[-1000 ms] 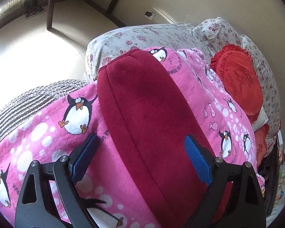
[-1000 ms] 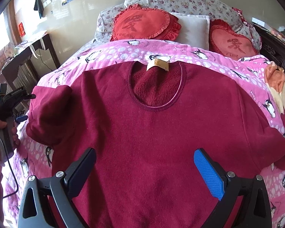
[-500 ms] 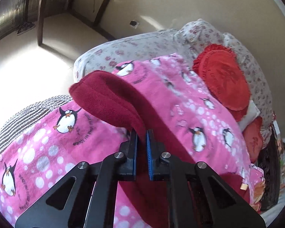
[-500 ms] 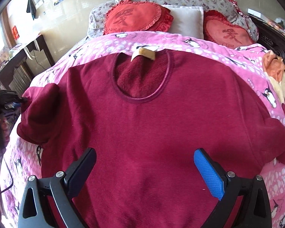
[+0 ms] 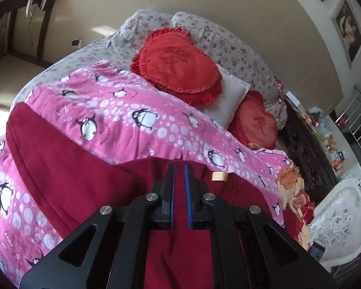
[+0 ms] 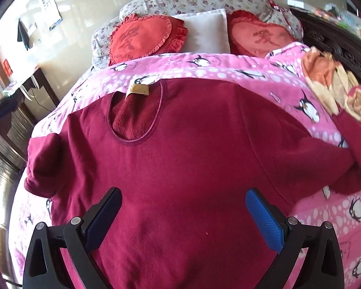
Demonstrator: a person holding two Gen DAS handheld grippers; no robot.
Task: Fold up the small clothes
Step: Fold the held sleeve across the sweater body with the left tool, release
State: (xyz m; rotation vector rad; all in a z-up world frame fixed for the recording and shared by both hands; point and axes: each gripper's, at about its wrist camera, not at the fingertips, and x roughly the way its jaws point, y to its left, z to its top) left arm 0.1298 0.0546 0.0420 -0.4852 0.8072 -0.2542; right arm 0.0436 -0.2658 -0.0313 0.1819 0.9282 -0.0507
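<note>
A maroon fleece sweater (image 6: 192,149) lies front up on the pink penguin blanket (image 6: 228,69), a tan label (image 6: 138,89) at its neck. My left gripper (image 5: 179,168) is shut on the sweater's sleeve (image 5: 67,168); the maroon cloth is pinched between the pads and stretches away to the left, raised off the blanket. The label (image 5: 219,176) shows just right of the fingertips. My right gripper (image 6: 183,202) hovers open over the sweater's lower body with nothing between its fingers. The other sleeve (image 6: 349,168) lies bent at the right.
Two red heart cushions (image 6: 144,36) (image 6: 260,36) and a white pillow (image 6: 209,31) sit at the head of the bed. Orange clothes (image 6: 329,77) are heaped at the right edge beside a dark carved bed frame (image 5: 305,149). A white chair (image 5: 337,219) stands beyond it, a dark desk (image 6: 31,84) to the left.
My left gripper closed on the sleeve, then rose and swung toward the sweater's neck, dragging the sleeve along. My right gripper drifted to the right and stayed open.
</note>
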